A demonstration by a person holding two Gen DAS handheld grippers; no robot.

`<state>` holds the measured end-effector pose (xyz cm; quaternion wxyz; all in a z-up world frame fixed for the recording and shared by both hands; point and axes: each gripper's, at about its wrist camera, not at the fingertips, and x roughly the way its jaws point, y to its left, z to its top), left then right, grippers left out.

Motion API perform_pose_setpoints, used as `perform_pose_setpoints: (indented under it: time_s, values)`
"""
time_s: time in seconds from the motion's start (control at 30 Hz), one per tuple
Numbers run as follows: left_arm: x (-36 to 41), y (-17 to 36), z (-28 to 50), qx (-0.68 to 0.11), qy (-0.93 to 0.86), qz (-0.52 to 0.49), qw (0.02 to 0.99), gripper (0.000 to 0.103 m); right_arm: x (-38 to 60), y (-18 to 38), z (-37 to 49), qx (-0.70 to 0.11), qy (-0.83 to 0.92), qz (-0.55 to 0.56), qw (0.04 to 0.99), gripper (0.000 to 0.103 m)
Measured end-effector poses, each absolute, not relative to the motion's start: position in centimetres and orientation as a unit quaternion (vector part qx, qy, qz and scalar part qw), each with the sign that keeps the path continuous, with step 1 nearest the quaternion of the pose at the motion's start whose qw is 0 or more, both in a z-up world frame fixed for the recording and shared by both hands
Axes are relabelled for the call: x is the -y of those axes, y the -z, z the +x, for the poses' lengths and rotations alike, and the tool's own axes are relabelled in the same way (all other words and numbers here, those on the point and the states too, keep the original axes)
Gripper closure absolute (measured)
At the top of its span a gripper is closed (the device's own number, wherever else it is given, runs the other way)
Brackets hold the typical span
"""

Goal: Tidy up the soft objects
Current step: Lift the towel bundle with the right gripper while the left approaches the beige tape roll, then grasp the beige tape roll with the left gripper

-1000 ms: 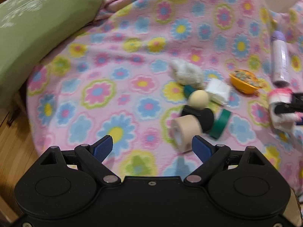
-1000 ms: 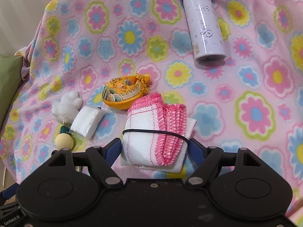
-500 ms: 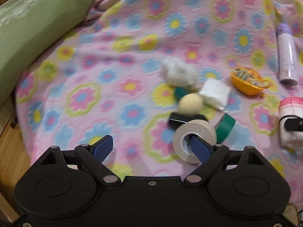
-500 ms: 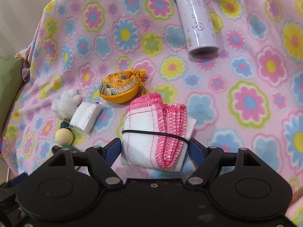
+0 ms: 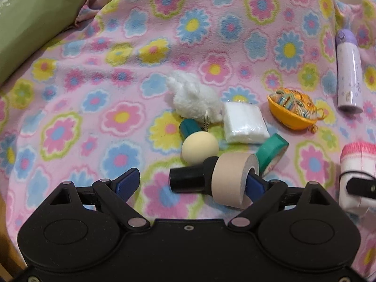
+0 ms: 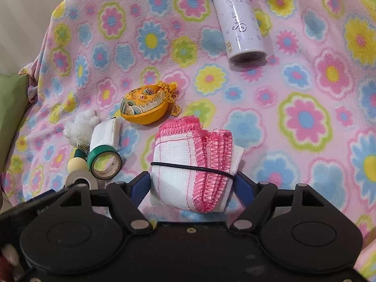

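Your left wrist camera looks steeply down over its own gripper at the flowered blanket, close in. Your right wrist camera does likewise beside it, facing the same way. Both views share the orange pouch, the green tape roll and the purple bottle, at the right of your left view.

L claw jaws just opening, nothing pinched | right finger now inside beige tape roll core
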<state>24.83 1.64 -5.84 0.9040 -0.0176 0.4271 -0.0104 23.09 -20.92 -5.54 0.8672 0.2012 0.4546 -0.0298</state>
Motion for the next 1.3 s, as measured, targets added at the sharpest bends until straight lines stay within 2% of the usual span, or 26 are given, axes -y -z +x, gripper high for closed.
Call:
perform_pose_setpoints:
  time_s: [0.17,0.47,0.83,1.3]
  values:
    - [-3.3,6.7,26.0,-0.436,0.022,-0.05,0.898,0.002,20.9,5.6,23.0,-0.454,0.03,0.204,0.867,0.026]
    - [-3.6,5.6,24.4,-0.426,0.01,-0.031,0.904,0.005,21.0,5.5,22.8,-0.453,0.028,0.209,0.866,0.026]
    - [-6.9,4.9,23.9,-0.433,-0.016,-0.069,0.899,0.005,20.9,5.4,22.5,-0.452,0.023,0.211,0.866,0.026]
    - [-5.1,5.3,21.4,-0.428,0.012,-0.019,0.903,0.005,20.9,5.4,22.5,-0.453,0.018,0.208,0.867,0.026]
